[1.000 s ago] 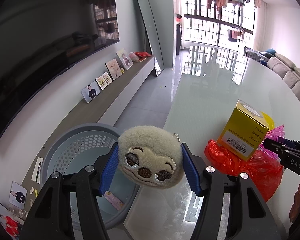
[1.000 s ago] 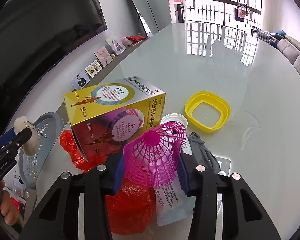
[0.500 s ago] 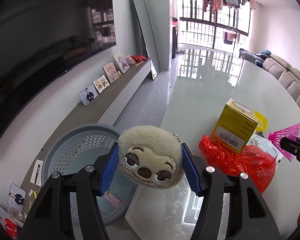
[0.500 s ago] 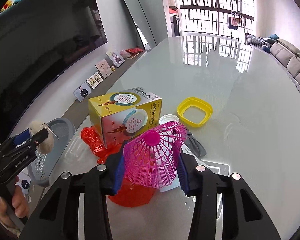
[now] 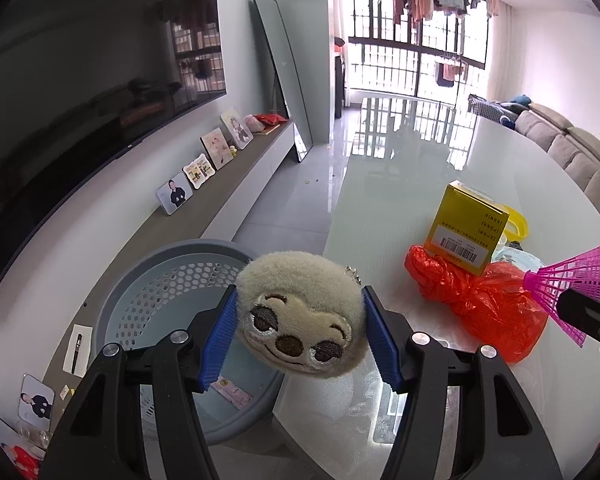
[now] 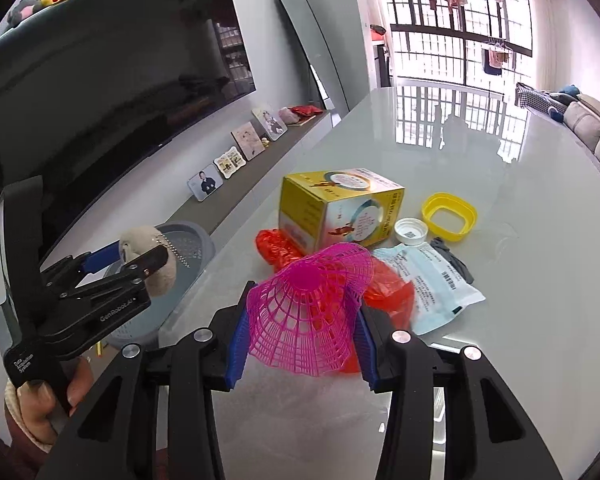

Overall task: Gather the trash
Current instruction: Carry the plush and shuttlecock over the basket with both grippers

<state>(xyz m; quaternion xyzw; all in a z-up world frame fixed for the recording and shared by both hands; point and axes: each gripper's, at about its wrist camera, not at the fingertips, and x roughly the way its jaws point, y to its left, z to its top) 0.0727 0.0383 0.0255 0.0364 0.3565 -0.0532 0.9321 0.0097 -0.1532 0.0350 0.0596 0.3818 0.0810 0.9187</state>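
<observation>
My left gripper is shut on a beige plush sloth head and holds it over the table's left edge, beside the grey perforated basket on the floor. My right gripper is shut on a pink plastic shuttlecock, held above the table. The shuttlecock shows at the right of the left wrist view. The left gripper with the plush shows at the left of the right wrist view, over the basket.
On the white table lie a red plastic bag, a yellow box, a yellow ring lid, a white cap, a pale blue packet and a grey scrap. A pink wrapper lies in the basket.
Both grippers have risen and pulled back from the trash pile, each keeping its hold. The right gripper has lifted the shuttlecock clear of the pile and swung left.
</observation>
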